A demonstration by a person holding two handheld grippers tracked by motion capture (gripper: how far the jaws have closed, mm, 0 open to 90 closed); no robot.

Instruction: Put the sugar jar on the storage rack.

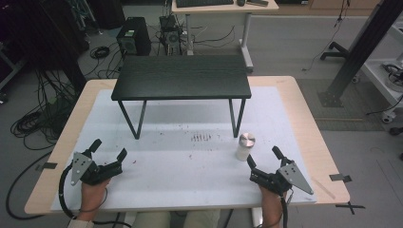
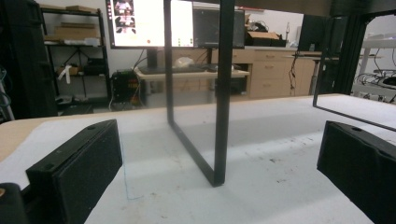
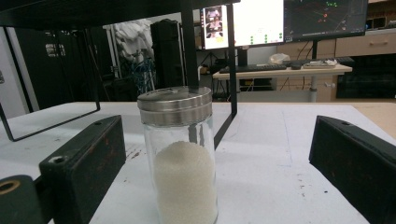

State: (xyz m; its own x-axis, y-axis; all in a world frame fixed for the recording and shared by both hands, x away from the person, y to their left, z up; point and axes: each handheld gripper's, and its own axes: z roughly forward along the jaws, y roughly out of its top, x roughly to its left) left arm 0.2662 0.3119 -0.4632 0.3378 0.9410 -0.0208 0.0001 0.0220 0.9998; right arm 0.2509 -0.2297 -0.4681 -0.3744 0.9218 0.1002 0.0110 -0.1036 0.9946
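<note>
Clearly we deal with a small glass shaker jar (image 3: 180,156) with a steel lid (image 3: 175,105), about half full of white grains. We judge it rigid, smooth, rather slippery and breakable, light enough for one hand. We would take it at the glass body under the lid, with moderate pressure. It stands upright on the white table (image 1: 190,175), near the front right leg of the little black bench (image 1: 183,76). Our right gripper (image 1: 263,159) is spread wide, touching nothing; in the right gripper view the jar stands between its jaws, nearer to the left one, apart from both. Our left gripper (image 1: 109,148) is also spread and empty, well apart from the jar.
</note>
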